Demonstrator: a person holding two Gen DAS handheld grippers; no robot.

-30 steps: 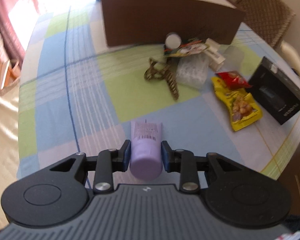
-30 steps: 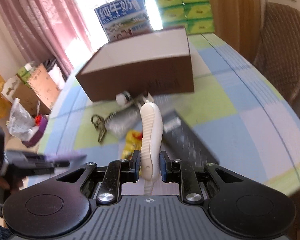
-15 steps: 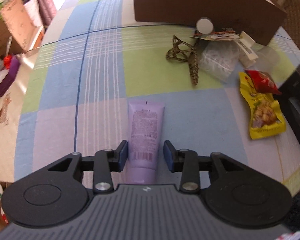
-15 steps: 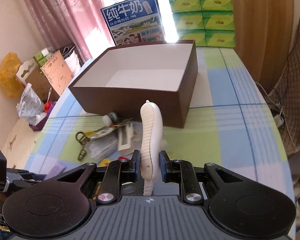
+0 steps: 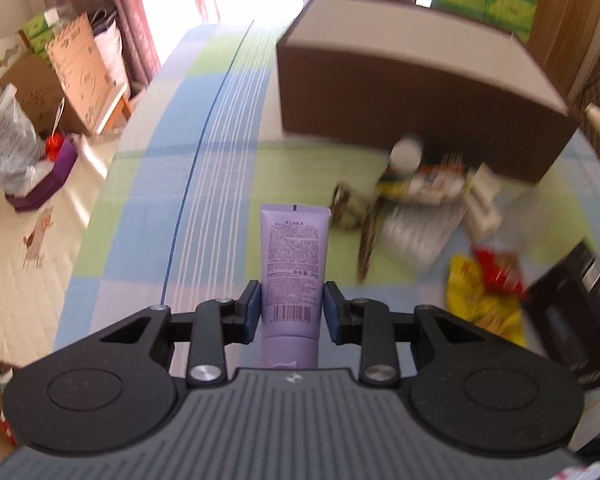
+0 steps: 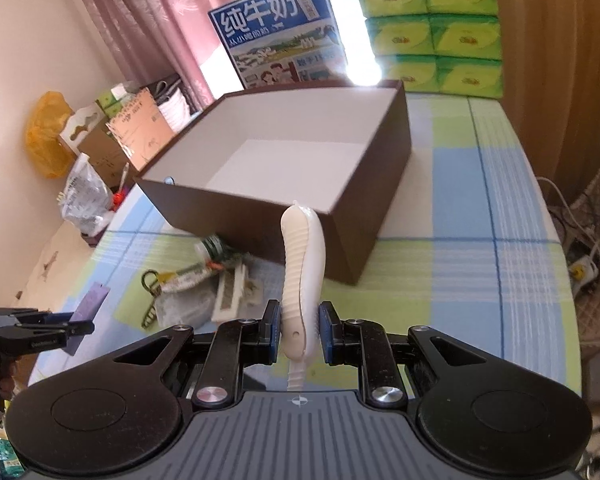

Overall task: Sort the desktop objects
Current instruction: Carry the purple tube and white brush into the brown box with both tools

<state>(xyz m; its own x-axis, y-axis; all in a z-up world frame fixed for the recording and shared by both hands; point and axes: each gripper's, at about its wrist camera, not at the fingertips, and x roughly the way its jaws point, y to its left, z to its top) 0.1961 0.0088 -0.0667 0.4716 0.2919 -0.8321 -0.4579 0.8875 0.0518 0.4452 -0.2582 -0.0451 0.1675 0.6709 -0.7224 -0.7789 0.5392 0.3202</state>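
Both your hands are loaded and off the tabletop (image 6: 520, 216). Your left gripper (image 5: 292, 312) has its fingers clamped on the lilac tube (image 5: 294, 264), which a moment ago lay flat on the checked cloth between looser fingers and now hangs in the air, barcode toward the camera. Your right gripper (image 6: 298, 330) has its fingers clamped on the white ribbed handle (image 6: 302, 272), its tip now overlapping the near wall of the brown box (image 6: 252, 216), where a second ago it sat over the clutter. That puts two items a short carry from the open, white-lined box, probably the sorting bin.

Beyond the fingers, the unsorted pile (image 6: 204, 284) lies against the box's front: a hair claw (image 5: 360, 224), a yellow snack packet (image 5: 480, 300), a black carton (image 5: 576, 312) at the right edge. Motion blur smears that pile in the left view, so the smaller pieces cannot be named. The handle's lower end disappears behind the gripper body, and the box's near inside corner is hidden by its wall. Farther off stand a milk carton (image 6: 280, 32) and green tissue packs (image 6: 432, 28).
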